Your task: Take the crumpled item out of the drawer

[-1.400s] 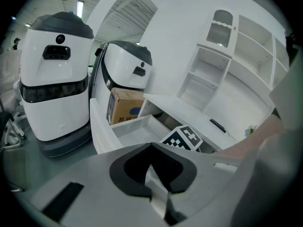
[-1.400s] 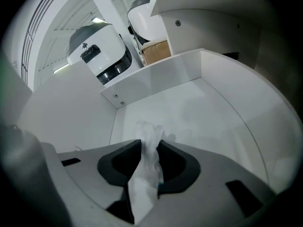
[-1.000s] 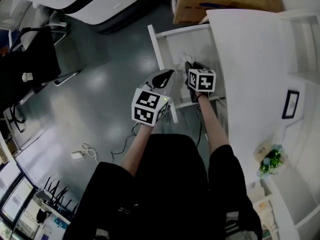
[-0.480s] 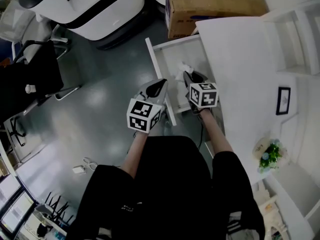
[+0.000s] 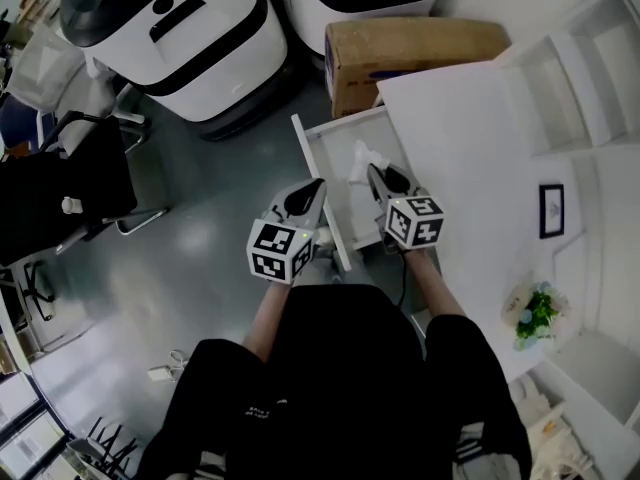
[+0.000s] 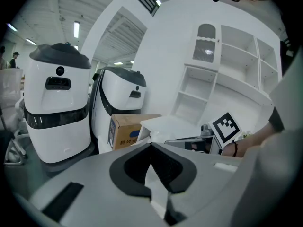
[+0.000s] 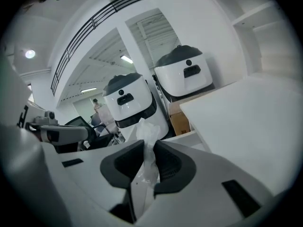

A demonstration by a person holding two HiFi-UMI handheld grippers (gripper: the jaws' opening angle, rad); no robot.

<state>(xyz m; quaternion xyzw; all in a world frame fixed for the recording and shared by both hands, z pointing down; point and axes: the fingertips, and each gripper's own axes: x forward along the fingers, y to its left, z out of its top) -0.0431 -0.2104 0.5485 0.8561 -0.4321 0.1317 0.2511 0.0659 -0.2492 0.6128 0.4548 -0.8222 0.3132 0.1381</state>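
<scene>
Right tongs (image 7: 150, 144) clamp the crumpled item (image 7: 146, 128), possibly plastic, half-hidden between pads; left tongs (image 6: 151, 145) together.

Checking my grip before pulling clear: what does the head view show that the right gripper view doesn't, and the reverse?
Head view only: the inside of the open white drawer, a small green potted plant. Right gripper view only: the right tongs pressed shut on the crumpled white plastic-looking item. Both: that item, the brown cardboard box.
</scene>
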